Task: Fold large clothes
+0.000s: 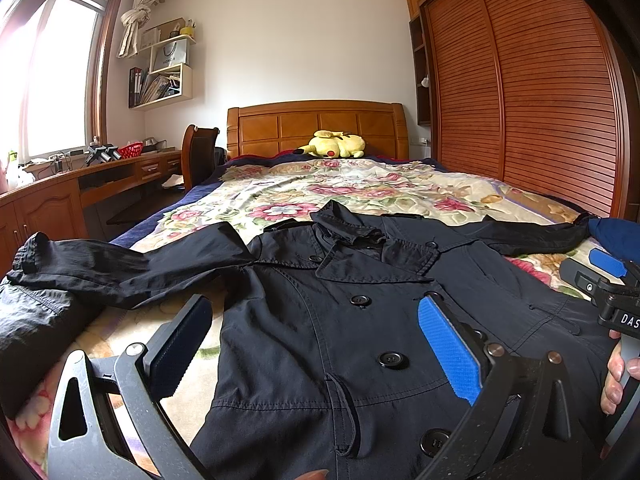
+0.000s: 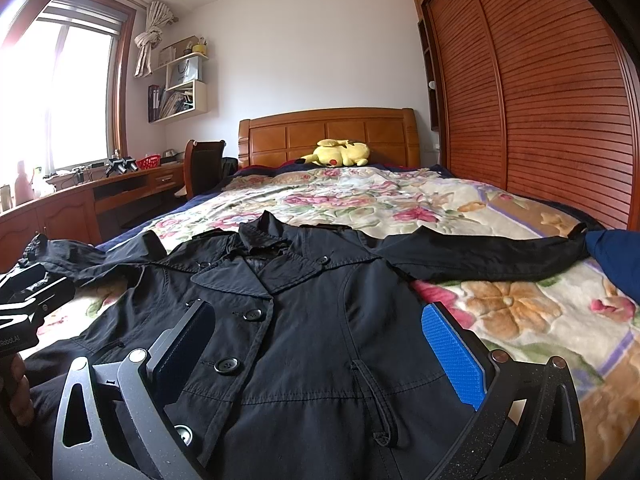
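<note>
A black double-breasted coat point(image 1: 340, 320) lies face up on the flowered bedspread point(image 1: 340, 188), collar toward the headboard, both sleeves spread out sideways. My left gripper point(image 1: 316, 344) is open and empty, hovering over the coat's left front by the buttons. My right gripper point(image 2: 320, 352) is open and empty over the coat's right front near the waist. The coat point(image 2: 304, 320) fills the near middle of the right wrist view. The right gripper also shows at the right edge of the left wrist view point(image 1: 608, 276). The left one shows at the left edge of the right wrist view point(image 2: 28, 300).
A yellow plush toy point(image 1: 336, 146) lies by the wooden headboard point(image 1: 316, 126). A louvered wardrobe point(image 1: 528, 92) lines the right side. A desk point(image 1: 100, 184) and chair point(image 1: 198, 152) stand left under the window. A blue cloth point(image 2: 616, 256) lies at the bed's right edge.
</note>
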Available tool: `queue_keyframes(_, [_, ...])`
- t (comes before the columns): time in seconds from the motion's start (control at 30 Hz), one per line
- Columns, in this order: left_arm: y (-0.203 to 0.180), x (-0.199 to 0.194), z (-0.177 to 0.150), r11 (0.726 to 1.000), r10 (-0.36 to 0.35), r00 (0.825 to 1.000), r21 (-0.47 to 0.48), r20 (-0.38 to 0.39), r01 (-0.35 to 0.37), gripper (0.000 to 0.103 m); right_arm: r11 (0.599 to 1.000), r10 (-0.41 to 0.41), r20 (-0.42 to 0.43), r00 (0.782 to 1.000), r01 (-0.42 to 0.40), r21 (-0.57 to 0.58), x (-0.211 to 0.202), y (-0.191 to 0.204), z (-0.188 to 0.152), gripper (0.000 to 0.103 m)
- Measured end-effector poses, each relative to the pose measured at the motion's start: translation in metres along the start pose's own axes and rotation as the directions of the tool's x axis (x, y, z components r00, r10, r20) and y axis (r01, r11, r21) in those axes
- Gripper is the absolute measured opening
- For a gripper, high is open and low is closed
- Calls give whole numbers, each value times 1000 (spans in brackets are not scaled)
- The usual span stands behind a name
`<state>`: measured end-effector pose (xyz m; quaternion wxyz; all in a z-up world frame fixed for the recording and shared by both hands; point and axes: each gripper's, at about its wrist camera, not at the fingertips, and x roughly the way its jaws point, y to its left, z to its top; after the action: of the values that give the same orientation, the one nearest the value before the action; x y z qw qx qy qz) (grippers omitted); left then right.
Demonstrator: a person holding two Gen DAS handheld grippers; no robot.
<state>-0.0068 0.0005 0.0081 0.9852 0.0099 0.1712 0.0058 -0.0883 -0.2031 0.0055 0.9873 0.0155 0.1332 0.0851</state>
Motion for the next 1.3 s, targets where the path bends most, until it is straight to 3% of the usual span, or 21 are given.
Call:
queue_keyframes(0.77, [1, 0, -1, 1000, -4, 1000, 1, -3, 4, 103, 1000, 5, -8, 1000, -5, 1, 1, 0, -1, 103])
queue_keyframes(0.93, [6, 1, 3, 1000, -30, 998, 6, -49, 30, 103, 1000, 16, -19, 1000, -16, -9, -2, 6, 4, 103])
queue_keyframes(1.3, [42, 12, 6, 1000, -1, 992, 28, -126, 5, 103, 995, 93, -42, 995, -94, -35, -4, 25, 20, 103])
